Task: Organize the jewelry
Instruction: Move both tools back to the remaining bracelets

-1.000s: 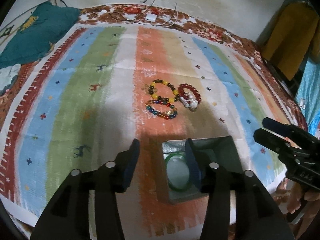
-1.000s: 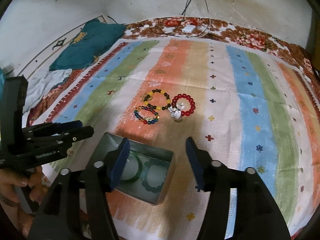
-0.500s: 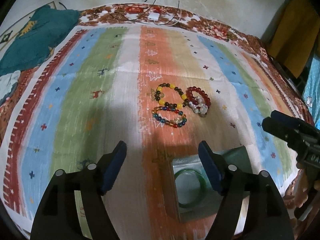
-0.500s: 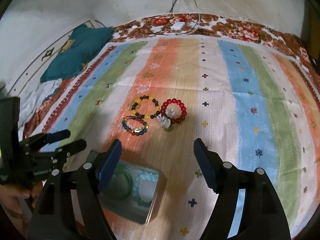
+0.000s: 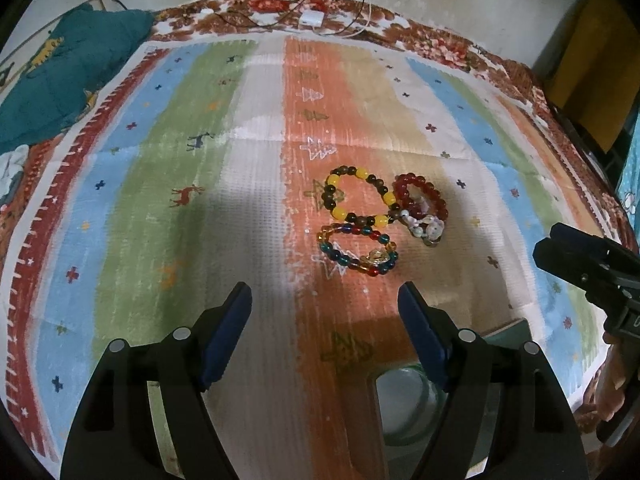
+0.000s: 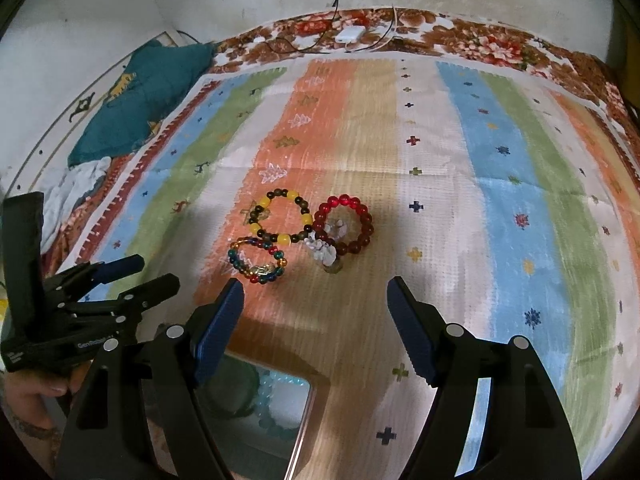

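Observation:
Three bead bracelets lie together on the striped mat: a yellow and dark one [image 5: 357,196] [image 6: 280,216], a red one [image 5: 420,196] [image 6: 347,224] with a white charm [image 6: 322,251], and a multicoloured one [image 5: 357,254] [image 6: 258,260]. A metal box [image 5: 516,330] [image 6: 306,412] near the front edge holds a green bangle [image 5: 400,436] and a pale blue bead bracelet [image 6: 276,404]. My left gripper [image 5: 324,336] is open and empty, short of the bracelets. My right gripper [image 6: 314,328] is open and empty, also short of them, above the box.
The striped mat [image 5: 160,184] covers a floral bedspread [image 6: 480,44]. A teal cloth [image 5: 60,76] lies at the far left. A white charger with cables [image 5: 312,20] lies at the back by the wall. Yellow fabric [image 5: 588,56] hangs at the right.
Both grippers have opened wider and moved forward toward the bracelets. The box has slid down toward the bottom of both views.

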The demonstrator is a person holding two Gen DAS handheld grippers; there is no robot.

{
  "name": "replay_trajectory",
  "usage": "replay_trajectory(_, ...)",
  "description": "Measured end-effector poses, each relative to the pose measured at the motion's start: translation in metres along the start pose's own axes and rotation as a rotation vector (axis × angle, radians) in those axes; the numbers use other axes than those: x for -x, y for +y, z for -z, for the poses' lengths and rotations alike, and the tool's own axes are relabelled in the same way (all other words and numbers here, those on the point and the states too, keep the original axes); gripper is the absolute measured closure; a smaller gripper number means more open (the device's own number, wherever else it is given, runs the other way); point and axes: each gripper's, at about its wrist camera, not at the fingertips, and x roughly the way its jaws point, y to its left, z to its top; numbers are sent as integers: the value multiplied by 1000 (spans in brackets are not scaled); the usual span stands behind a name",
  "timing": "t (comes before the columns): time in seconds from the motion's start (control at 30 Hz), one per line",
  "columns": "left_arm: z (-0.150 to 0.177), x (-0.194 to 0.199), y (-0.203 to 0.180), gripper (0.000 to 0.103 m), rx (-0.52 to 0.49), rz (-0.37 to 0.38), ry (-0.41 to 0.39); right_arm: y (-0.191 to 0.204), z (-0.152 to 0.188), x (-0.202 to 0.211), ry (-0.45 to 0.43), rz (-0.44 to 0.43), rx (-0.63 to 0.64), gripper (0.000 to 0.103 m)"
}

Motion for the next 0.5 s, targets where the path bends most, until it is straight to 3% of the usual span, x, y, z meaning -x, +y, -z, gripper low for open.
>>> replay_trajectory(0.5, -14, -34, 13, 28, 36, 20, 76, 0, -12, -39, 69, -1, 8, 29)
